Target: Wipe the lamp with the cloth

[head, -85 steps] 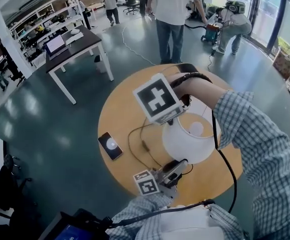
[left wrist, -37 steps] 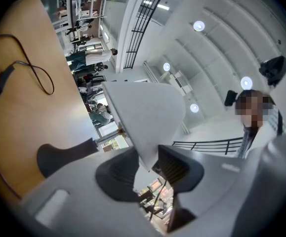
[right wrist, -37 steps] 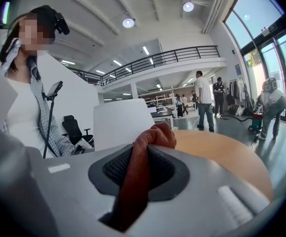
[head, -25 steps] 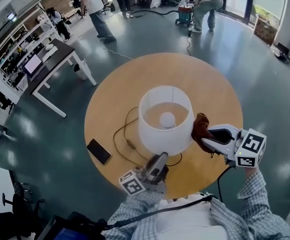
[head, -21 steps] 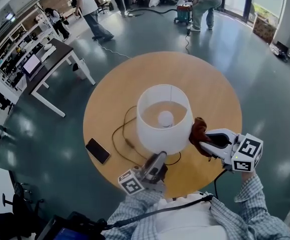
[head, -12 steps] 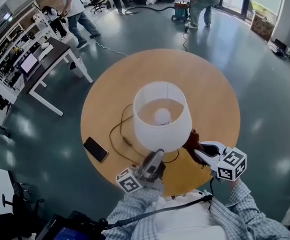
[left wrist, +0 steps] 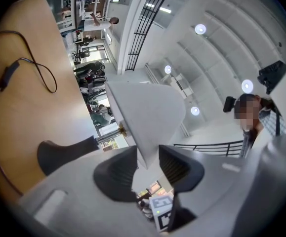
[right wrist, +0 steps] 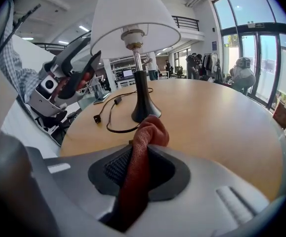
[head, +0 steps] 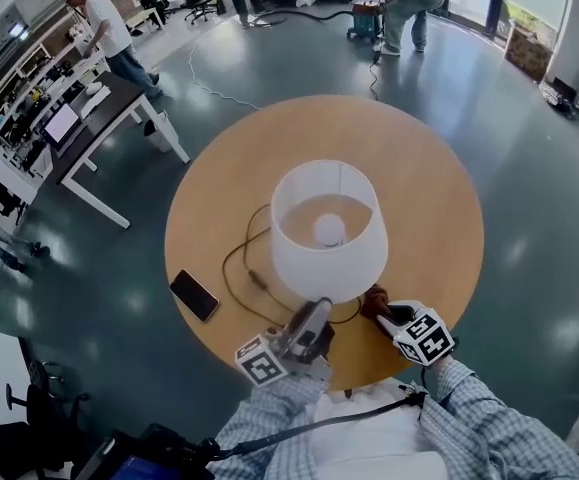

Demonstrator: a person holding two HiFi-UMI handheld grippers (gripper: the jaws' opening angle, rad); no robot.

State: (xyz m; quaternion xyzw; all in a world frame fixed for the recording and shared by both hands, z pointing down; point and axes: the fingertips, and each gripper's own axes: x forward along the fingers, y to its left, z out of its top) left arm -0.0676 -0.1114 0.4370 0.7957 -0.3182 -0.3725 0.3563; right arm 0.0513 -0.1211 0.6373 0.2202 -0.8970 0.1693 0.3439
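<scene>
A lamp with a white shade (head: 329, 230) stands at the middle of the round wooden table (head: 419, 178). At the shade's near rim my left gripper (head: 316, 315) points upward. The thin rim (left wrist: 143, 152) sits between its pads with gaps on both sides, so it is open, and its jaws have just opened a little further. My right gripper (head: 379, 309) is low by the table's near edge, to the right of the lamp, and shut on a rust-red cloth (right wrist: 142, 147). The lamp's dark base (right wrist: 142, 110) stands just beyond the cloth.
The lamp's black cable (head: 241, 268) loops over the table left of the base. A black phone (head: 194, 295) lies near the table's left edge. A dark desk (head: 109, 118) and several people stand on the floor beyond.
My right gripper has come down with the cloth from beside the shade to just above the table near the lamp's base. My left gripper has stayed at the shade's rim.
</scene>
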